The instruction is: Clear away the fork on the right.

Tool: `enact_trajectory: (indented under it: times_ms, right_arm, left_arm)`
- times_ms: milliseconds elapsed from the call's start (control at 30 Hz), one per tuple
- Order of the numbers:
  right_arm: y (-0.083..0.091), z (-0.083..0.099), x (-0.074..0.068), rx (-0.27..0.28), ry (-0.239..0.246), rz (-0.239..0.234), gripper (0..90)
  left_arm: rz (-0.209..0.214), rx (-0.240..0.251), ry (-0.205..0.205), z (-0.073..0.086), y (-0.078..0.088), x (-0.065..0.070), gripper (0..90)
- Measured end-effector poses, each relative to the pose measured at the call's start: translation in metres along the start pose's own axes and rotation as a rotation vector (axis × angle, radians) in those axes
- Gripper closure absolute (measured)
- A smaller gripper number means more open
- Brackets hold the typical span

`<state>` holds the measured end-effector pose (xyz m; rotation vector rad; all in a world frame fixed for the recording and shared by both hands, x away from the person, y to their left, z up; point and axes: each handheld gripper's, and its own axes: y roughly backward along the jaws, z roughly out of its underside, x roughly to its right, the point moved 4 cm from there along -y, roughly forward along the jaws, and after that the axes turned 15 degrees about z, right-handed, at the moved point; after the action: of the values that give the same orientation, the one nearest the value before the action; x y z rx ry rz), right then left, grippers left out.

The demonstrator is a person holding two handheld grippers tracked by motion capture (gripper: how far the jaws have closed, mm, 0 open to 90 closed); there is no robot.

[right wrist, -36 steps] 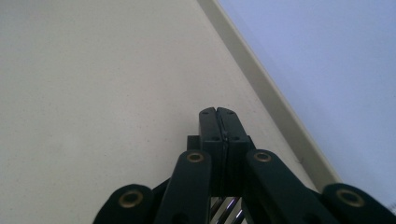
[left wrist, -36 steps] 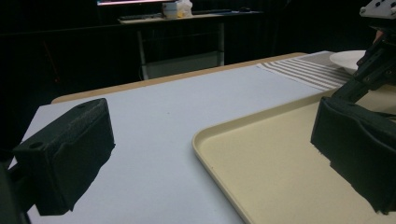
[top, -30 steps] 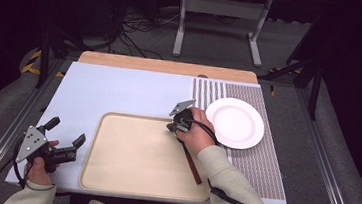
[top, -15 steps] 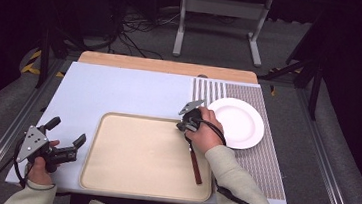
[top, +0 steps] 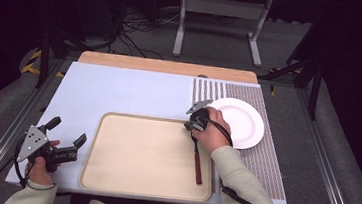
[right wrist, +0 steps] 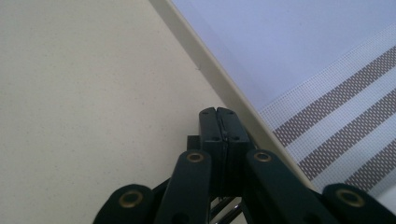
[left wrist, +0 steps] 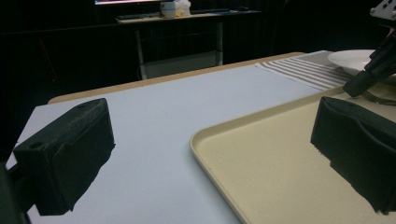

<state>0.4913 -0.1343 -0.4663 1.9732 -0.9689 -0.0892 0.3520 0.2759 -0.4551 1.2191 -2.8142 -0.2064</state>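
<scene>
My right gripper [top: 190,124] is shut and points down at the far right corner of the beige tray [top: 139,153], beside the white plate [top: 243,119]. In the right gripper view its jaws [right wrist: 219,113] press flat together above the tray [right wrist: 93,93] with nothing seen between the pads; a bit of metal shows under the linkage. A utensil with a brown handle [top: 197,166] lies on the tray's right side and runs up under that hand. My left gripper [top: 68,131] stands open at the table's near left corner, its jaws [left wrist: 212,154] wide apart with nothing between them.
A pale blue mat [top: 119,91] covers the table, with a striped placemat [top: 264,160] under the plate on the right. A wooden board edge [top: 167,66] runs along the back. Dark floor, cables and a metal stand lie beyond the table.
My right hand and its shut gripper have shifted right along the tray's far edge toward the plate; the utensil's upper end swung with them. The left gripper has stayed put.
</scene>
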Motion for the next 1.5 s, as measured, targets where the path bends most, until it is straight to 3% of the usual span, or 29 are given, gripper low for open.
enact_trajectory:
  times_ms: [533,833,900,1000,1100,1500]
  right_arm:
    - [0.003,0.011,0.010,-0.032,-0.030,0.035,90.0]
    - [0.008,0.009,0.010,-0.005,-0.045,0.022,87.7]
    - [0.012,0.006,0.010,0.018,-0.057,0.016,77.3]
    - [0.021,0.000,0.009,0.075,-0.091,0.011,51.3]
    - [0.032,-0.005,0.008,0.137,-0.110,0.005,35.2]
    - [0.078,-0.008,0.009,0.294,-0.116,-0.005,21.0]
  left_arm:
    - [0.004,-0.005,0.000,0.000,-0.001,0.000,0.0]
    - [0.003,-0.004,0.000,0.000,0.000,0.000,0.0]
    - [0.002,-0.003,0.000,0.000,0.000,0.000,0.0]
    - [0.001,-0.003,0.000,0.000,0.000,0.000,0.0]
    - [0.002,-0.003,0.000,0.000,-0.001,0.000,0.0]
    - [0.000,-0.004,0.001,0.000,0.000,0.000,0.0]
